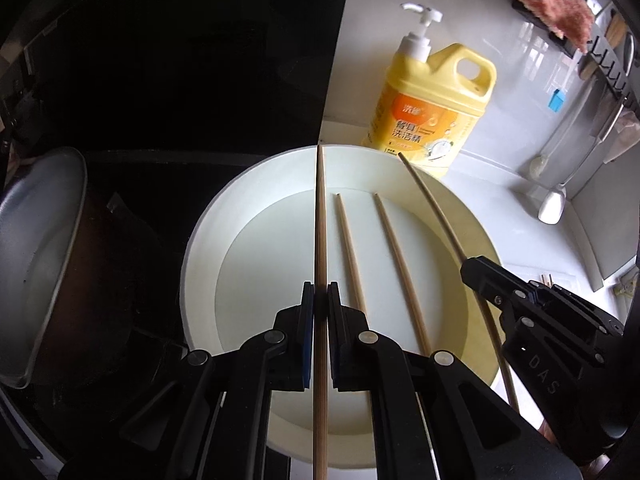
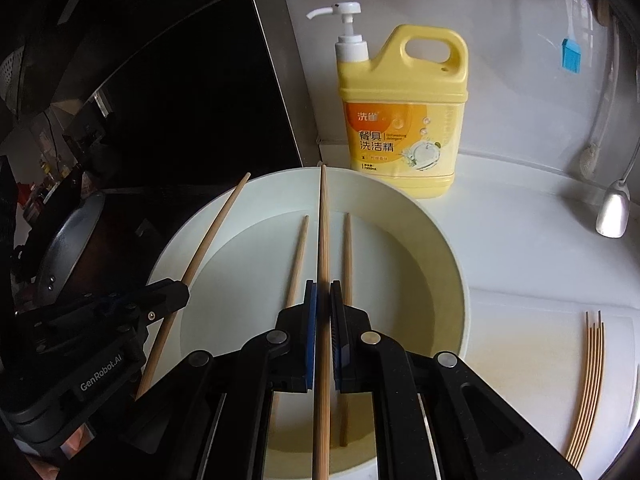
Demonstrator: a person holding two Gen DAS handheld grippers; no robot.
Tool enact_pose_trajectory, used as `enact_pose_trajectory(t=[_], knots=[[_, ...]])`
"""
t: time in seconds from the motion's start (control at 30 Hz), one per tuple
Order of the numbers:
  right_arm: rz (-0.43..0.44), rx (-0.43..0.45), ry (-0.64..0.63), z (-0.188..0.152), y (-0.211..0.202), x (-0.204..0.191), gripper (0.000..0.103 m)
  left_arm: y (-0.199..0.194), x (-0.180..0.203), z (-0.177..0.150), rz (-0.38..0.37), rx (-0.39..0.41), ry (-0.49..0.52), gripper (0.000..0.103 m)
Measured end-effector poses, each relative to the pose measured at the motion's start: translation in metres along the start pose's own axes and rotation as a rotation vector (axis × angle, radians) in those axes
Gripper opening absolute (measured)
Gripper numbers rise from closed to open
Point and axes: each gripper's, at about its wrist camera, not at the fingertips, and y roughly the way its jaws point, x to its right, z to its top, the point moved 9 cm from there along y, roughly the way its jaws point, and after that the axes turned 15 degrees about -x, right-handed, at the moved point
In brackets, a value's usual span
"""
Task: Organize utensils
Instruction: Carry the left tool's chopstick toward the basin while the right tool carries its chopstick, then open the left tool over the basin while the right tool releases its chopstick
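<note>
A wide white bowl sits on the counter with two wooden chopsticks lying in it; the bowl and both chopsticks also show in the right wrist view. My left gripper is shut on a chopstick above the bowl. My right gripper is shut on another chopstick beside it. Each gripper shows in the other's view, the right one and the left one, each with its chopstick. Several chopsticks lie together on the white counter at the right.
A yellow dish-soap pump bottle stands just behind the bowl. A dark pan sits to the left on the black stove. A ladle, a blue brush and other tools hang on the right wall.
</note>
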Motion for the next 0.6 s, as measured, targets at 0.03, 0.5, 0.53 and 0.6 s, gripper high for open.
enact_pose_trajectory(t=[0.03,0.5,0.53,0.6], knots=[[0.000,-0.012,0.003,0.000,0.005,0.000,0.006,0.005,-0.001,0.001,-0.001,-0.008,-0.005,0.007],[0.024,-0.139,0.006,0.005,0.051,0.001,0.006,0.049,-0.006,0.001,0.003,-0.098,-0.028,0.007],[0.023,-0.145,0.002,0.007,0.054,0.001,0.006,0.050,-0.006,0.002,0.004,-0.101,-0.033,0.007],[0.023,-0.158,0.001,0.007,0.058,0.002,0.007,0.053,-0.007,0.002,0.006,-0.105,-0.039,0.007]])
